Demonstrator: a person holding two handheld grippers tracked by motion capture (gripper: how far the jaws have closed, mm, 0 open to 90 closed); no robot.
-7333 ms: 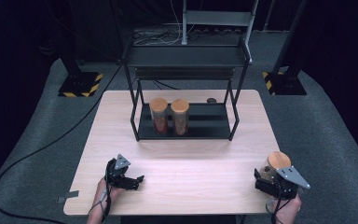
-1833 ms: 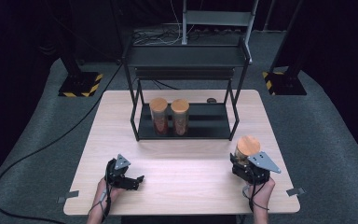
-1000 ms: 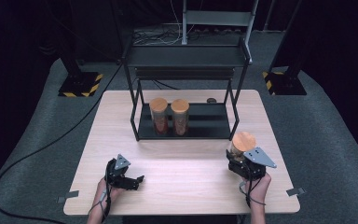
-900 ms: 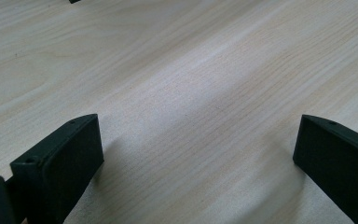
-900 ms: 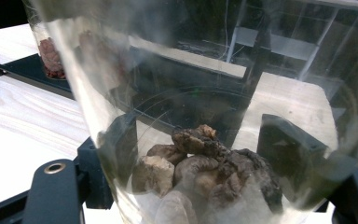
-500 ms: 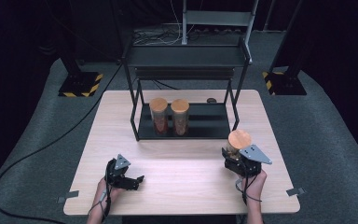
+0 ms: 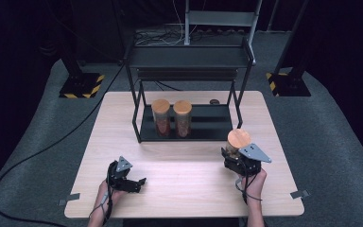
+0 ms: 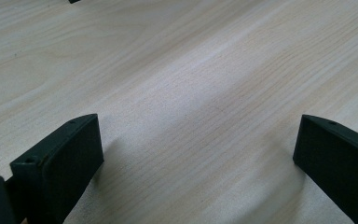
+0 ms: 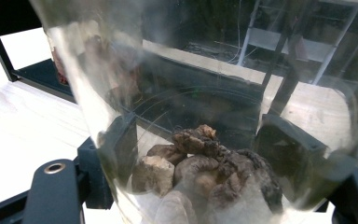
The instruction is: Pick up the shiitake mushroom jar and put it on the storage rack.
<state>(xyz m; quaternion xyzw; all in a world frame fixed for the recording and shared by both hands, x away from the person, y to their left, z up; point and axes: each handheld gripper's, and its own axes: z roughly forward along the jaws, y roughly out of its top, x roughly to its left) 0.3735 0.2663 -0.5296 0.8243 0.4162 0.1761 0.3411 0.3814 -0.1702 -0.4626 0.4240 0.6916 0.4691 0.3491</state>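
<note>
I count one table (image 7: 184, 189), one black rack (image 7: 189, 123) holding two cork-lidded jars (image 7: 172, 118), and a third jar (image 7: 237, 143) upright, lid up, clamped in my right gripper (image 7: 234, 158) near the rack's right end, while my left gripper (image 7: 139, 182) rests wide open, holding nothing.

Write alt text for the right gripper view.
A clear glass jar stands close up between the gripper's black fingers, with brown dried lumps in its bottom. Behind it are the pale wooden table and a black rack.
</note>
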